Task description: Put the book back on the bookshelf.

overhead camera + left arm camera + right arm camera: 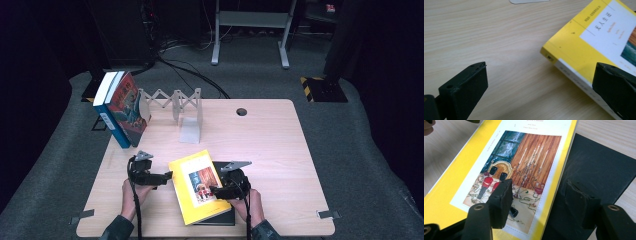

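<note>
A yellow book (199, 186) with a picture on its cover lies tilted near the table's front, resting partly on a flat black book (220, 218). My left gripper (169, 175) is open at the yellow book's left corner; in the left gripper view (541, 67) that corner (579, 45) lies between the wide-apart jaws, with one jaw over the cover. My right gripper (214, 192) is open above the book's right edge. In the right gripper view (539, 183) one jaw hangs over the yellow cover (499, 160) and the other over the black book (599, 167).
Two books (121, 107) stand leaning at the table's back left, beside a white folding rack (172, 100) with a white bookend plate (190, 129). A round cable hole (241, 111) is in the tabletop (270, 150). Cables and metal stand legs (250, 37) are on the floor behind.
</note>
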Demonstrator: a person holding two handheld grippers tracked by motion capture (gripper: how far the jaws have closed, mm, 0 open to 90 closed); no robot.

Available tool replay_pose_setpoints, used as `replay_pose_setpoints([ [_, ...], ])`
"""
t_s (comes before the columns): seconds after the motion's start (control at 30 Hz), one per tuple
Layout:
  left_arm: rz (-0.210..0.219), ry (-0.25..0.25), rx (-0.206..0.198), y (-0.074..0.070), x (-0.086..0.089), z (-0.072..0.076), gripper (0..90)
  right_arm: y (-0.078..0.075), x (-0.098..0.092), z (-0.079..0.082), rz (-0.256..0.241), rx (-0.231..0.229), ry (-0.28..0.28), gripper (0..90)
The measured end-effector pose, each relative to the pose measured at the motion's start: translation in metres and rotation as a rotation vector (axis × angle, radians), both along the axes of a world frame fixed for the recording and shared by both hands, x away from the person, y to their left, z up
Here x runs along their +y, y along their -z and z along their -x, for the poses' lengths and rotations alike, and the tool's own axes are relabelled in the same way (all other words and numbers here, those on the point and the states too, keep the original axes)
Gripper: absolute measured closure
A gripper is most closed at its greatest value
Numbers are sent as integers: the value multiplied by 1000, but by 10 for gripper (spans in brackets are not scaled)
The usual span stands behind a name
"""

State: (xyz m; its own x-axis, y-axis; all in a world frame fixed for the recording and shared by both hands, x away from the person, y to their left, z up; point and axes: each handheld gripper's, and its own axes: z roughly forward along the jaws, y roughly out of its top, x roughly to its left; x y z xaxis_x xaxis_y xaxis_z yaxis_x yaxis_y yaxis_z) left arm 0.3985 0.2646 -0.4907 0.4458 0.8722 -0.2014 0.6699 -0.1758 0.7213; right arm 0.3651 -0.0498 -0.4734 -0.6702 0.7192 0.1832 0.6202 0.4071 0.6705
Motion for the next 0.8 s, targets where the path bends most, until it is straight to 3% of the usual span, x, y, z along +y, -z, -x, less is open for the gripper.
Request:
replay_pose_setpoints([
  [0.2, 29, 46, 38, 3, -14, -7, 0, 1, 3, 1, -17, 12, 3, 429],
  [0.33, 79, 61, 73, 6, -20, -9, 1, 2, 3, 0, -29, 17, 13, 429],
  [0.63, 111, 113, 115, 8, -26, -12, 1, 3, 7, 0, -34, 2, 21, 431],
  [0.8, 128, 106, 122, 10, -24, -14, 0, 3, 10, 0, -40, 3, 27, 430],
])
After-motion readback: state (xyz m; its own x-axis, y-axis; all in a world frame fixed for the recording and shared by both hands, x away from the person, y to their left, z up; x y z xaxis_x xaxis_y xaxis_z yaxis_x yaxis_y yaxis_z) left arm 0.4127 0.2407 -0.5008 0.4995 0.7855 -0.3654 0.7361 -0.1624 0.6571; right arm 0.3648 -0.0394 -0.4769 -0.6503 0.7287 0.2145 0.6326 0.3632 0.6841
